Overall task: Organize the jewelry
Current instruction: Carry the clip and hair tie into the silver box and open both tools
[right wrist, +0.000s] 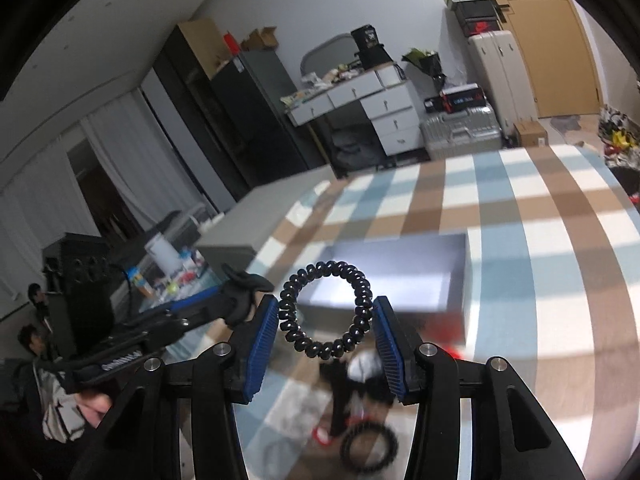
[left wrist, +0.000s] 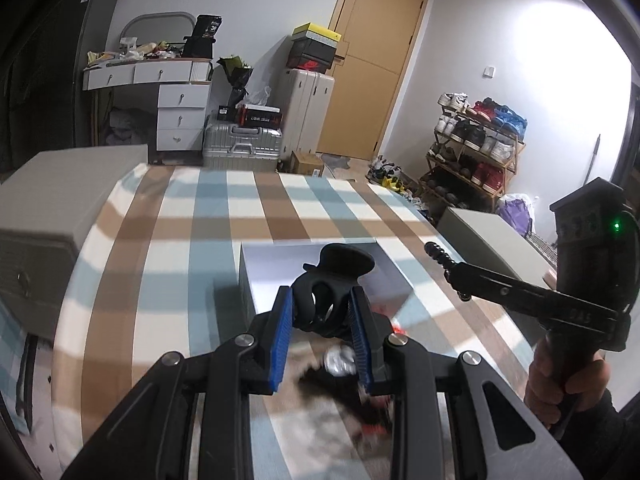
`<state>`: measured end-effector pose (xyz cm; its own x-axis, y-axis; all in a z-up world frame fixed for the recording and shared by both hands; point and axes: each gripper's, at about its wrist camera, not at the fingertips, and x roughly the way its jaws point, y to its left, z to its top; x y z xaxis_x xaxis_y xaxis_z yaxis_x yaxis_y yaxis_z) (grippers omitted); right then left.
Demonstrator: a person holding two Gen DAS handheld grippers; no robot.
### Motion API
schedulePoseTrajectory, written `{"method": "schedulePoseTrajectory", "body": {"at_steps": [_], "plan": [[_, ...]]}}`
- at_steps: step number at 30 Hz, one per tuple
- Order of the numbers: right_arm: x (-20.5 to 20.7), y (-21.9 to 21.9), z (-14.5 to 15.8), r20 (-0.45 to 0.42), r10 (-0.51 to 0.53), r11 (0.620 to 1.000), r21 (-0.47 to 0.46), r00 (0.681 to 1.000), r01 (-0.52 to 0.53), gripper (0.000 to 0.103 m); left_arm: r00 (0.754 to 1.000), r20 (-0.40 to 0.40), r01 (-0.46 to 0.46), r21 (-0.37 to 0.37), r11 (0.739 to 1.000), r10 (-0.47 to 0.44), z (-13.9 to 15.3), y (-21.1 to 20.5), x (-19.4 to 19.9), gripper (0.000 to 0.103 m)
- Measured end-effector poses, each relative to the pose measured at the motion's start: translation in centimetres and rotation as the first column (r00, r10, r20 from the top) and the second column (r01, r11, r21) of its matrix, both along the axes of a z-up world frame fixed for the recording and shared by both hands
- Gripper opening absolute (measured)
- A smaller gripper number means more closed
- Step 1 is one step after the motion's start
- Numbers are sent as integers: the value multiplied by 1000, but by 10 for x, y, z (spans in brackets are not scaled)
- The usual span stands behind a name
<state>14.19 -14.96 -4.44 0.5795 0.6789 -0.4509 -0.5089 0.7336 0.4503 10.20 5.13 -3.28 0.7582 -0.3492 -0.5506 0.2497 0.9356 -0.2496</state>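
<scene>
Right wrist view: a black spiral hair tie [right wrist: 326, 310] is pinched between the right gripper [right wrist: 326, 322] fingers; the left gripper [left wrist: 322, 316] clamps a black hair claw [left wrist: 332, 284], above the checked tabletop [left wrist: 168, 216] near its grey box [right wrist: 384, 276].

Grey box [left wrist: 320, 268] on checked tablecloth [left wrist: 192, 240]
</scene>
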Motion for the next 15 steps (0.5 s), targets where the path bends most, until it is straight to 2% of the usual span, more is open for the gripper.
{"method": "schedulePoseTrajectory", "body": {"at_steps": [3,7,15], "plan": [[26,3,2,-6,10,1000,3,1000,-10,47,1000,-11,4,7,1000,-4,-3,-2,23,22],[51,10,-4,-24,30,1000,-5,999,-30,47,998,-65,26,6,1000,-26,-16,-8,50,22],[89,19,-31,-80,39,999,-30,996,-41,47,989,-143,51,24,998,-48,-33,-23,76,22]]}}
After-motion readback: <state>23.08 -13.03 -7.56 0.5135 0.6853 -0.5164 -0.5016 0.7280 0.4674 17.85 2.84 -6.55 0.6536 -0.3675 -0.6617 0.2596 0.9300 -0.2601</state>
